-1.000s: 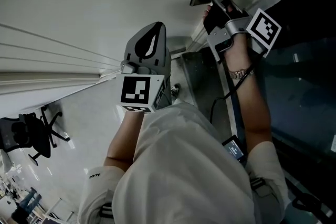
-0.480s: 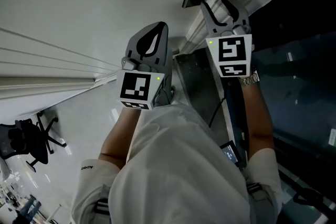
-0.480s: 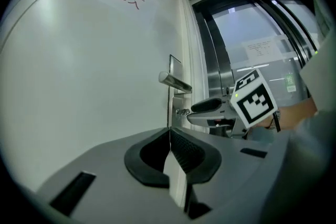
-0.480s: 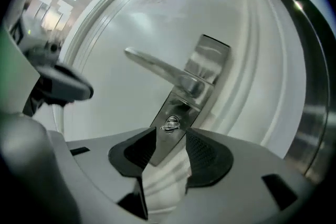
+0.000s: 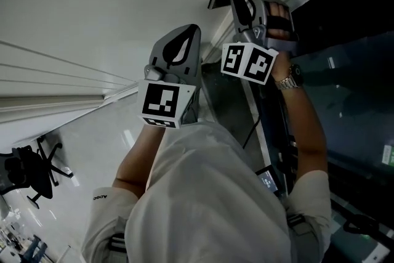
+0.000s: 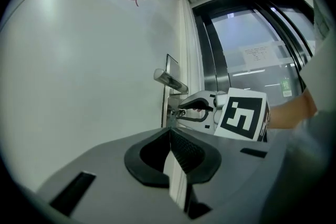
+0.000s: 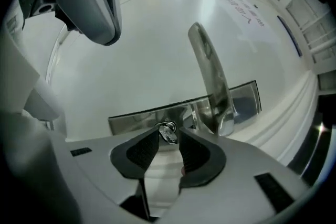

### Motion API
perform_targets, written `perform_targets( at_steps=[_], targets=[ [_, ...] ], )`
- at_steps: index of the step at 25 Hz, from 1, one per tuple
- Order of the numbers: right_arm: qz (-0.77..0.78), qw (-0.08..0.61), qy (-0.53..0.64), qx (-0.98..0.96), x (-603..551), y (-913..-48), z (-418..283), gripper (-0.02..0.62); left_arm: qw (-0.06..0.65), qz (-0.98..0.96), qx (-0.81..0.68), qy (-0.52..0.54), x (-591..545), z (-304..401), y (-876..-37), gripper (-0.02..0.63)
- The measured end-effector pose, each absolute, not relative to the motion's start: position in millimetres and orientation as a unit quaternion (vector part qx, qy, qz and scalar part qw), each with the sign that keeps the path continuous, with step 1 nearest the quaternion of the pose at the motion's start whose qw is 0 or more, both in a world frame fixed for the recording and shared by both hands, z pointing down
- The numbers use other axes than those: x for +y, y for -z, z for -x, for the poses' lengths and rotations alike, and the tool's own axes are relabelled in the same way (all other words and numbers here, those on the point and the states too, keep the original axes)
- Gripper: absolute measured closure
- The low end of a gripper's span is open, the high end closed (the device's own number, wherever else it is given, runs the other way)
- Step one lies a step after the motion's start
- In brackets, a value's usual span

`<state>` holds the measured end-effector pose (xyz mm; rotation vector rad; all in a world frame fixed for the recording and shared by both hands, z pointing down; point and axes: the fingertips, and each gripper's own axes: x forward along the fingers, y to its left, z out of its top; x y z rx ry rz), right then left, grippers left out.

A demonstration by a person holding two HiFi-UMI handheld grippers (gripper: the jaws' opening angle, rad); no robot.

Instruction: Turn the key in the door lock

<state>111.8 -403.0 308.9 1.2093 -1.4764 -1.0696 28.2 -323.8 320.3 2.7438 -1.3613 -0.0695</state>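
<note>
Rolled over since 1 second ago, the right gripper has jaws just narrowing, still apart around the key in the lock under the handle. The left gripper is closed and empty. A shallow bite could slip off the key.

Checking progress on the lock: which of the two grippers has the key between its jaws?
The right gripper: its jaws, just opened, stand apart around the key. The left gripper is shut, back from the door.
</note>
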Motion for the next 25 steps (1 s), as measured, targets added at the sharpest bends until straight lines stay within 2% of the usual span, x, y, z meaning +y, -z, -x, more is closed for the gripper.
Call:
perform_targets(
  at_steps=[4, 17, 21, 25],
  targets=[
    [-0.49, 0.465, 0.462, -0.574, -404, -312, -111, 0.5, 0.044, -0.892, -0.45, 0.022, -322, -24, -324, 0.595],
    [-0.531, 0.436, 0.417, -0.596, -403, -308, -111, 0.511, 0.036, -0.884, -0.466, 0.02, -317, -17, -325, 0.595],
    [-0.544, 0.404, 0.381, -0.629, -404, -308, -111, 0.514, 0.038, -0.884, -0.466, 0.025, -319, -21, -325, 0.595],
    [-0.563, 0.354, 0.318, -0.675, -405, -306, -114, 0.577, 0.036, -0.885, -0.464, 0.021, -317, -27, -326, 0.595]
  ],
)
